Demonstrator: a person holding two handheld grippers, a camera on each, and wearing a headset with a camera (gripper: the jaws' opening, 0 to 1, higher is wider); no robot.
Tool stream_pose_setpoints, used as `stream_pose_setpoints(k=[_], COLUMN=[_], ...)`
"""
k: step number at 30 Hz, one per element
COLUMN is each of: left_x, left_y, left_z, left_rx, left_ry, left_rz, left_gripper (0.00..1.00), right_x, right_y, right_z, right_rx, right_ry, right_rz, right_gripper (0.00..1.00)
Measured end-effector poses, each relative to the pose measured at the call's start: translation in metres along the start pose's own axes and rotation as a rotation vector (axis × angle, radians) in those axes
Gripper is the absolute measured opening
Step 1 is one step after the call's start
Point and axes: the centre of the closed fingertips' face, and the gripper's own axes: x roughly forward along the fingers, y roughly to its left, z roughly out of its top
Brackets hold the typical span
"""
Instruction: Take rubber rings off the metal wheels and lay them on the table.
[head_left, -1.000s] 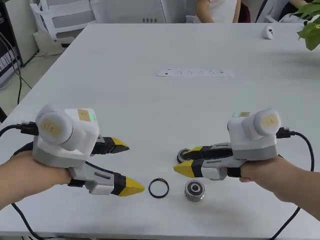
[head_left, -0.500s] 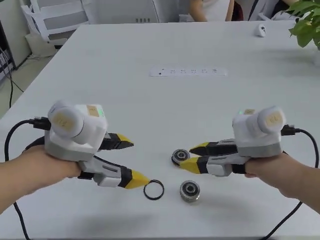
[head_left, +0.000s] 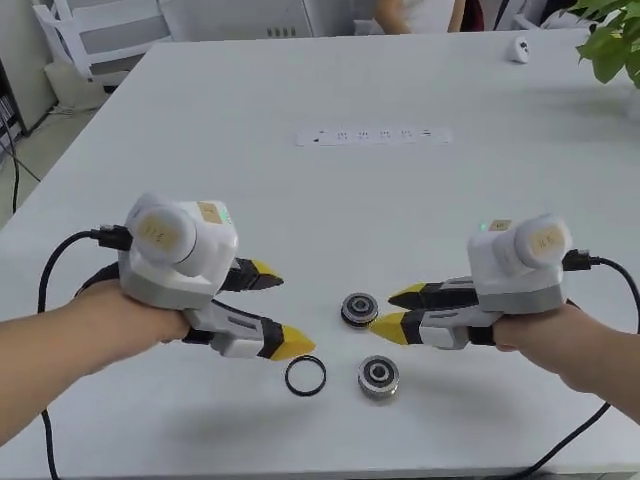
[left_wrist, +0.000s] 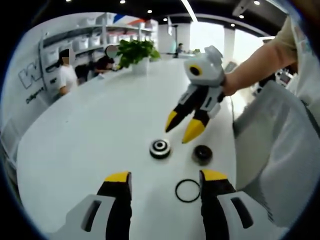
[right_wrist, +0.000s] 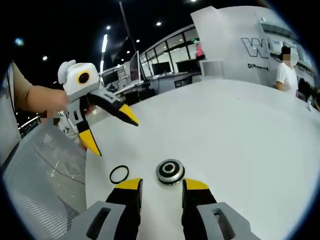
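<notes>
Jaws open and empty on both: right gripper (head_left: 385, 309) has backed off the still-ringed wheel (head_left: 360, 309), left gripper (head_left: 290, 310) lifted from loose ring (head_left: 305, 376) on table (head_left: 400, 210); one ring left.

Right tongs (right_wrist: 162, 184) parted, wheel (right_wrist: 170, 171) just ahead, rubber ring (right_wrist: 119, 174) beside

A white table (head_left: 300, 200) carried a loose black rubber ring (head_left: 305, 376) near its front edge. One metal wheel (head_left: 379, 376) lay just beside the ring, to its right, and a second wheel (head_left: 360, 309) sat slightly farther back. A white power strip (head_left: 372, 135) lay mid-table, well apart from them, and a small white object (head_left: 518, 50) sat near the far right corner.
</notes>
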Motion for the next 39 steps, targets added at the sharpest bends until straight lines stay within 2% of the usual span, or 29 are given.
stream_pose_setpoints(k=[19,33,39], left_x=[0.025,0.04,0.046], left_y=[0.008,0.006,0.01], left_z=[0.0,0.005,0.008], left_rx=[-0.016,-0.03,-0.049], left_ry=[-0.001,-0.012,-0.015], left_rz=[-0.006,-0.014,-0.011], left_gripper=[0.47,0.39,0.35], right_x=[0.01,0.014,0.016], right_y=[-0.008,-0.008,-0.009], right_z=[-0.011,-0.012,-0.011], right_rx=[-0.033,-0.06,-0.07], right_ry=[0.012,0.005,0.002], right_rz=[-0.018,-0.018,-0.019], right_gripper=[0.25,0.25,0.26])
